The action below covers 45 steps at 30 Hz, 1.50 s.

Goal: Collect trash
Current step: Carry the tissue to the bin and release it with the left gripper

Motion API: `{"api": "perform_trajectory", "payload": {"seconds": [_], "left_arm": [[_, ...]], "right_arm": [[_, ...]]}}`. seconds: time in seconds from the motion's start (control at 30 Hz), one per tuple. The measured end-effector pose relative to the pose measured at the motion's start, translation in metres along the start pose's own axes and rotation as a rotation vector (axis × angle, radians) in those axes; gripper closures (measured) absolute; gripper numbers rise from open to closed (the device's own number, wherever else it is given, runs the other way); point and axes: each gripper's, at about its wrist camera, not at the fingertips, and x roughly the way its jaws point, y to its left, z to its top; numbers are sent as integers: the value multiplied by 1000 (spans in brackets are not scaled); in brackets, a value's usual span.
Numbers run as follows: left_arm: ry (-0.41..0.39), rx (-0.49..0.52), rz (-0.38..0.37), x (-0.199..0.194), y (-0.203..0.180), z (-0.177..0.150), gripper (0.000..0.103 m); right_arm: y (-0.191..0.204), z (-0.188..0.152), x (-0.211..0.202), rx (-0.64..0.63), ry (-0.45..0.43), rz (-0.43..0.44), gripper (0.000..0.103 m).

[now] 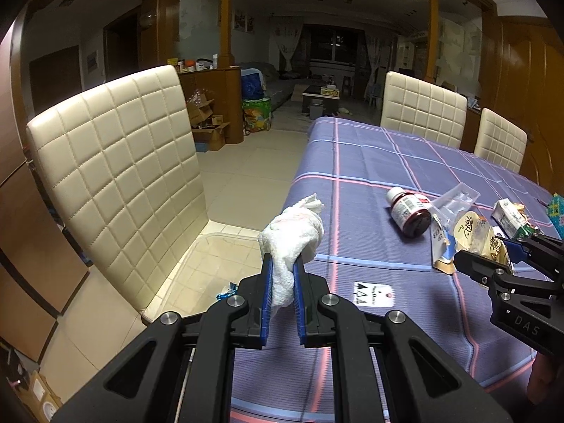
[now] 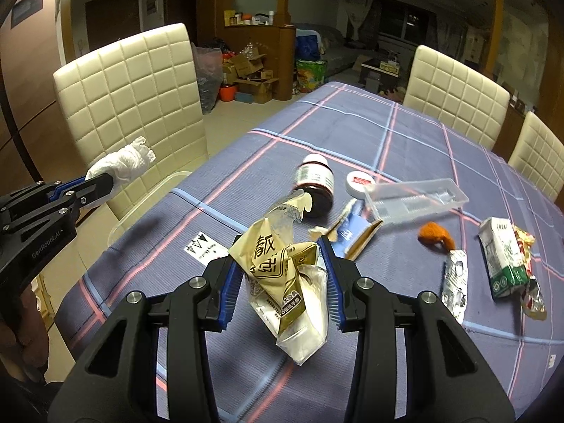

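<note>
My left gripper is shut on a crumpled white tissue and hangs over the left edge of the table. A clear plastic bin stands on the floor just beyond that edge, with a blue wrapper inside. In the right wrist view the left gripper and its tissue appear at the far left. My right gripper is shut on a crumpled beige snack wrapper, held above the purple checked tablecloth.
On the cloth lie a dark bottle, a white lid, a clear plastic tray, a torn blue-white packet, an orange scrap, a silver wrapper and a green-white carton. A cream chair stands beside the bin.
</note>
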Motion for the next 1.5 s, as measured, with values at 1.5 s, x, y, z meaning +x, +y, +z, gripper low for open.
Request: {"api": "perform_trajectory", "payload": {"seconds": [1.5], "left_arm": [[79, -132, 113, 67, 107, 5, 92]], "right_arm": [[113, 83, 80, -222, -27, 65, 59]]}}
